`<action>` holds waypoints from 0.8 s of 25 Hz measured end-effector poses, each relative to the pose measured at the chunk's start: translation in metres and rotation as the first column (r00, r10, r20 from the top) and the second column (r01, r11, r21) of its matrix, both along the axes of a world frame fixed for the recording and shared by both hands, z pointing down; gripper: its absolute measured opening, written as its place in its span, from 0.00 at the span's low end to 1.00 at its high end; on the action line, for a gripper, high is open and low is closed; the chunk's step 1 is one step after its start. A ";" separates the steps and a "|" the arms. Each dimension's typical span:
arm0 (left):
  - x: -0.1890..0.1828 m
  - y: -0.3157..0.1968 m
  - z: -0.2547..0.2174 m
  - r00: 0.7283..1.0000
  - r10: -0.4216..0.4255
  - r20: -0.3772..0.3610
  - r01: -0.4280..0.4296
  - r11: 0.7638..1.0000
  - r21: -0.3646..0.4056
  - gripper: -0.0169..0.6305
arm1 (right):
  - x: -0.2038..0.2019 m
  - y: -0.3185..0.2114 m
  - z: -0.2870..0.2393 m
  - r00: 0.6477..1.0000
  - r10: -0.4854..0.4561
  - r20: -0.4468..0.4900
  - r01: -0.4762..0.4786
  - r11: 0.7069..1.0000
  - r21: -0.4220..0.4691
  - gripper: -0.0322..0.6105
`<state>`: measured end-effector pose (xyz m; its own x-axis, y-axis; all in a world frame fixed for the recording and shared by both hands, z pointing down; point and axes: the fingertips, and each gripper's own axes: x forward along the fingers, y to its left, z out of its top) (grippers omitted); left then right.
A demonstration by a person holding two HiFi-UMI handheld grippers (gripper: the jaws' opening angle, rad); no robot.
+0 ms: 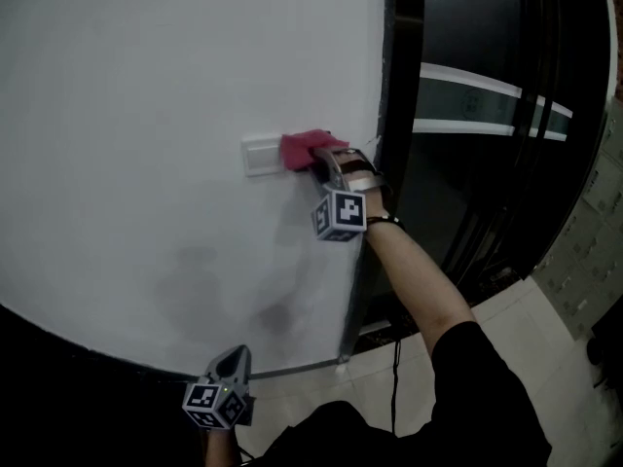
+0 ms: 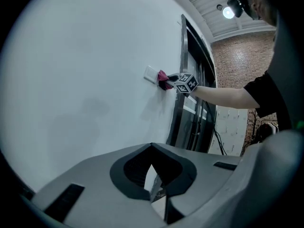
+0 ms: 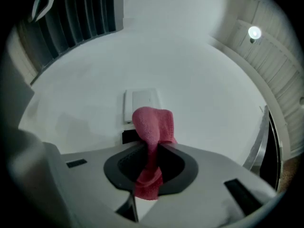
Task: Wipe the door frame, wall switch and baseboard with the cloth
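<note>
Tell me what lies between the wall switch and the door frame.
Head view: the red cloth, held by the right gripper, overlaps the right edge of the wall switch; beyond it only bare wall reaches the door frame.

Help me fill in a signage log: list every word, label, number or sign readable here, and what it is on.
No readable text anywhere.
Wall switch: blank plate, no print.
Right gripper and left gripper: square black-and-white marker patterns only, no letters or numbers.
Pale panels at far right: small marks, too small to read.
</note>
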<state>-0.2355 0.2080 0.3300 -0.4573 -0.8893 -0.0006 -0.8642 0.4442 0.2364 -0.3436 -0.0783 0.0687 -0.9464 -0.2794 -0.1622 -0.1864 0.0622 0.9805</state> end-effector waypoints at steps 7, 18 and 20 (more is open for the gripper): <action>0.001 -0.004 0.001 1.000 0.011 -0.001 -0.011 1.000 -0.003 0.03 | -0.001 -0.002 0.012 1.000 0.009 -0.016 -0.009 0.999 -0.039 0.15; 0.007 -0.001 0.003 1.000 0.013 0.002 -0.013 1.000 -0.027 0.03 | -0.002 0.001 0.034 0.999 0.001 -0.048 -0.007 0.992 -0.125 0.15; 0.009 -0.001 0.003 1.000 0.014 0.003 -0.014 1.000 -0.026 0.03 | 0.000 0.003 0.036 0.998 -0.002 -0.059 -0.006 0.990 -0.139 0.15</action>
<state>-0.2270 0.2069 0.3334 -0.4452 -0.8952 0.0216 -0.8708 0.4385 0.2224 -0.3437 -0.0755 0.1049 -0.9525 -0.2971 -0.0661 -0.1293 0.1982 0.9716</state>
